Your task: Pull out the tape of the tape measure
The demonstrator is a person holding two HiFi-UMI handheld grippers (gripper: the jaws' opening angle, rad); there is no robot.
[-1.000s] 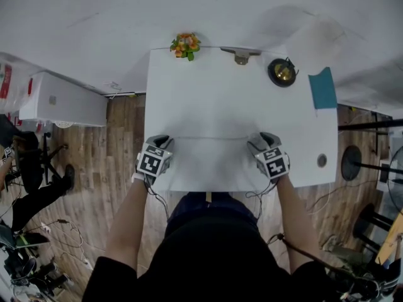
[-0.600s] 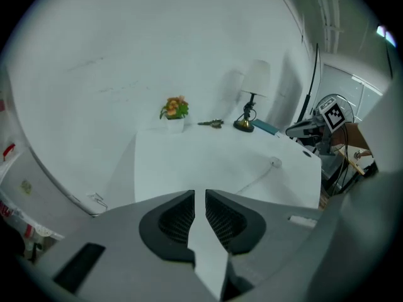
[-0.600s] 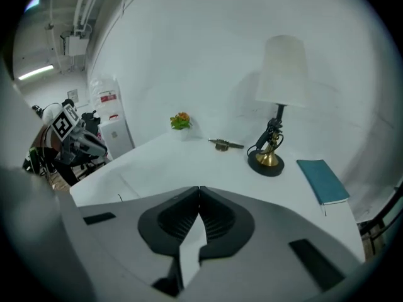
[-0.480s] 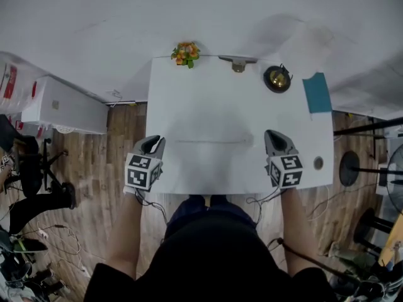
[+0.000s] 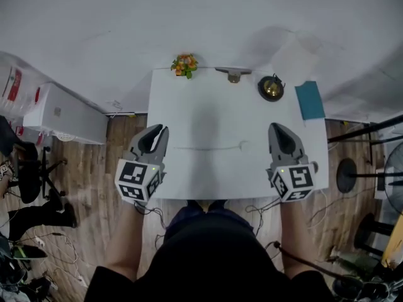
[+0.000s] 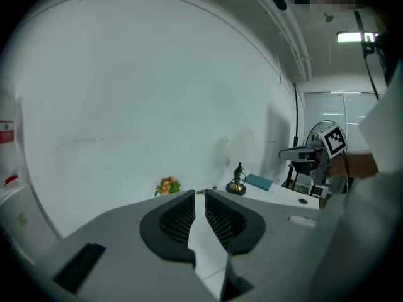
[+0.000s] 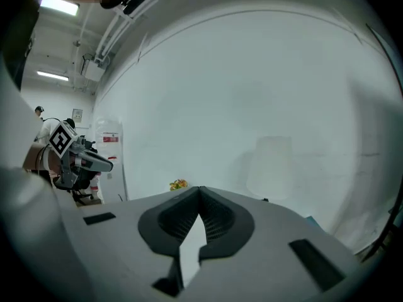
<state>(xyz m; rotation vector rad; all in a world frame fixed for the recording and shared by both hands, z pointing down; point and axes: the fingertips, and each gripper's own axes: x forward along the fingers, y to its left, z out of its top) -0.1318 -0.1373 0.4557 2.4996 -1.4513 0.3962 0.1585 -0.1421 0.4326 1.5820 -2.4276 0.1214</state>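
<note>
A thin pale tape [image 5: 204,148] lies stretched across the middle of the white table [image 5: 189,106], ending at a small round whitish case [image 5: 244,145]. My left gripper [image 5: 161,129] hovers above the table's left edge, to the left of the tape's end and apart from it. In the left gripper view the left gripper [image 6: 199,194] shows a narrow gap with nothing in it. My right gripper [image 5: 275,126] hangs to the right of the case, clear of it. Its jaws meet at the tips in the right gripper view [image 7: 199,189], empty.
Along the table's far edge stand an orange flower bunch [image 5: 184,63], a metal clip [image 5: 233,74], a brass bell [image 5: 272,88] and a teal card [image 5: 308,100]. White wall lies behind. A white cabinet [image 5: 56,112] and wood floor are at the left.
Both grippers have risen from the table's near edge and now point more level. They look larger and stand further apart. The tape stays stretched on the table.
</note>
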